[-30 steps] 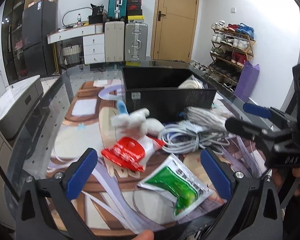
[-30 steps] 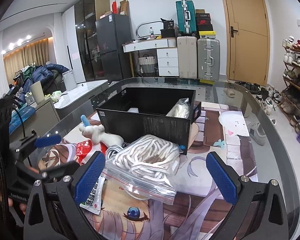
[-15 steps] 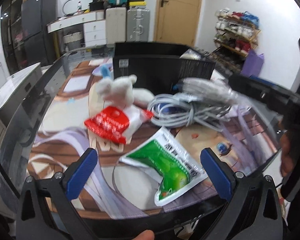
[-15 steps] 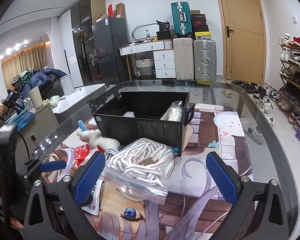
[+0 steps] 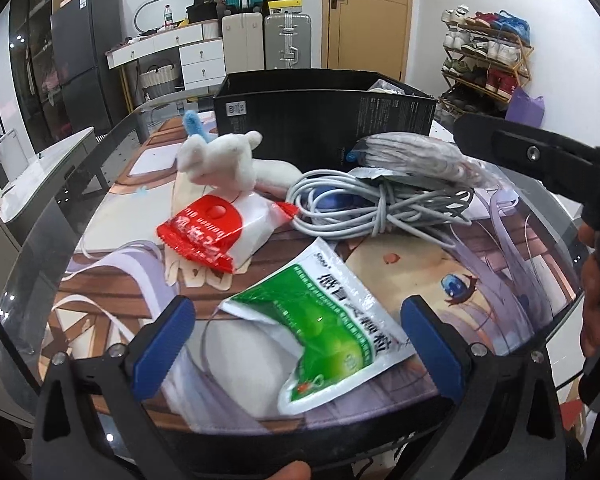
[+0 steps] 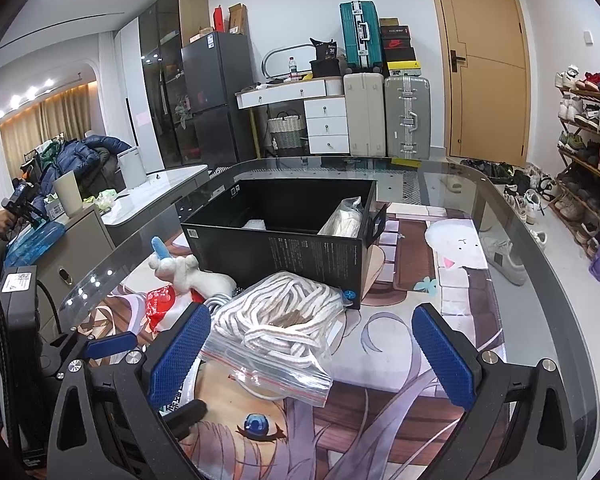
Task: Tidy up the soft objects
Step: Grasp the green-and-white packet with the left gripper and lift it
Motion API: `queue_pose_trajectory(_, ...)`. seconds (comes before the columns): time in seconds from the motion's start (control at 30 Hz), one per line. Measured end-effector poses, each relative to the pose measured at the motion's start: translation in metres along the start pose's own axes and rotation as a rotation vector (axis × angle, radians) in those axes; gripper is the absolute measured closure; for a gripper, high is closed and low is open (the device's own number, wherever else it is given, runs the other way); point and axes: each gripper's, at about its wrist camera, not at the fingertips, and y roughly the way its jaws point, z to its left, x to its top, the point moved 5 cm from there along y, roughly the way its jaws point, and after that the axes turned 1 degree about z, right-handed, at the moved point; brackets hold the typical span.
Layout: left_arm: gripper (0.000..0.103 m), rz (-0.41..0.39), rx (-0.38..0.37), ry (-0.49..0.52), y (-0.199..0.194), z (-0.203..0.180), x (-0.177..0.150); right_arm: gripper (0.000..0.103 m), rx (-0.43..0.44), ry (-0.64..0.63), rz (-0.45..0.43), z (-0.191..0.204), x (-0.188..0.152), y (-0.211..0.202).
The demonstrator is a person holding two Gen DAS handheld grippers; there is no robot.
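Observation:
A green and white pouch (image 5: 324,328) lies on the printed mat, right between the wide-apart fingers of my left gripper (image 5: 300,344), which is open. Beyond it lie a red and white pack (image 5: 212,232), a white plush toy (image 5: 220,160), a grey cable coil (image 5: 364,204) and a bagged white rope (image 5: 416,156). The black box (image 5: 324,116) stands behind them. In the right wrist view my right gripper (image 6: 308,352) is open, hovering over the near end of the zip bag of white rope (image 6: 284,328). The box (image 6: 284,236) holds another clear bag (image 6: 346,220).
The glass table edge (image 6: 548,280) curves round on the right. A grey cabinet (image 6: 80,236) stands close on the left. Suitcases (image 6: 384,116), a door and a shoe rack (image 6: 588,140) lie farther off. A person's hand (image 5: 596,300) holds the right gripper's handle.
The left gripper has dropped and come nearer to the green pouch, which now sits between its fingers. The right gripper has shifted slightly back and up; both stay open.

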Motion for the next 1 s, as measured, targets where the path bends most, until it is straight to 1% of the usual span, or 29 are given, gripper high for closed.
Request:
queue_pose_trajectory(0.23,0.001,0.001,-0.014,0.012,-0.006,0.008,-0.005,0.001,-0.004,0.008,0.005,-0.003,-0.001,0.001)
queue_pose_trajectory(0.27,0.005,-0.002,-0.015,0.013,-0.006,0.007,-0.005,0.001,-0.005,0.008,0.006,-0.003,-0.001,0.001)
queue_pose_trajectory(0.3,0.011,-0.009,-0.019,0.019,-0.007,0.006,-0.005,0.001,-0.006,0.007,0.006,-0.003,-0.001,0.001)
queue_pose_trajectory(0.33,0.015,-0.015,-0.024,0.025,-0.008,0.005,-0.005,0.001,-0.006,0.008,0.006,-0.003,-0.001,0.001)
queue_pose_trajectory(0.37,0.022,-0.018,-0.028,0.029,-0.009,0.004,-0.004,0.001,-0.006,0.009,0.008,-0.003,-0.001,0.001)
queue_pose_trajectory(0.4,0.026,-0.024,-0.034,0.035,-0.011,0.003,-0.005,0.001,-0.005,0.009,0.009,-0.003,-0.001,0.001)
queue_pose_trajectory(0.47,0.043,-0.035,-0.047,0.048,-0.014,0.0,-0.005,0.001,-0.006,0.006,0.008,-0.003,-0.002,0.001)
queue_pose_trajectory(0.63,0.052,-0.047,-0.091,0.049,-0.019,-0.002,-0.005,0.001,-0.006,0.005,0.008,-0.001,-0.001,0.001)
queue_pose_trajectory(0.67,0.059,-0.052,-0.103,0.039,-0.021,-0.001,-0.005,0.001,-0.005,0.006,0.008,-0.001,-0.001,0.002)
queue_pose_trajectory(0.7,0.061,-0.053,-0.108,0.037,-0.022,-0.001,-0.005,0.001,-0.005,0.006,0.008,-0.001,-0.001,0.002)
queue_pose_trajectory(0.93,0.063,-0.063,-0.13,0.042,-0.026,-0.002,-0.007,0.001,-0.006,0.006,0.007,-0.002,-0.002,0.002)
queue_pose_trajectory(0.97,0.065,-0.064,-0.134,0.042,-0.027,-0.002,-0.007,0.001,-0.006,0.006,0.007,-0.002,-0.002,0.002)
queue_pose_trajectory(1.0,0.077,-0.07,-0.138,0.04,-0.028,-0.002,-0.006,0.001,-0.007,0.006,0.006,-0.002,-0.002,0.002)
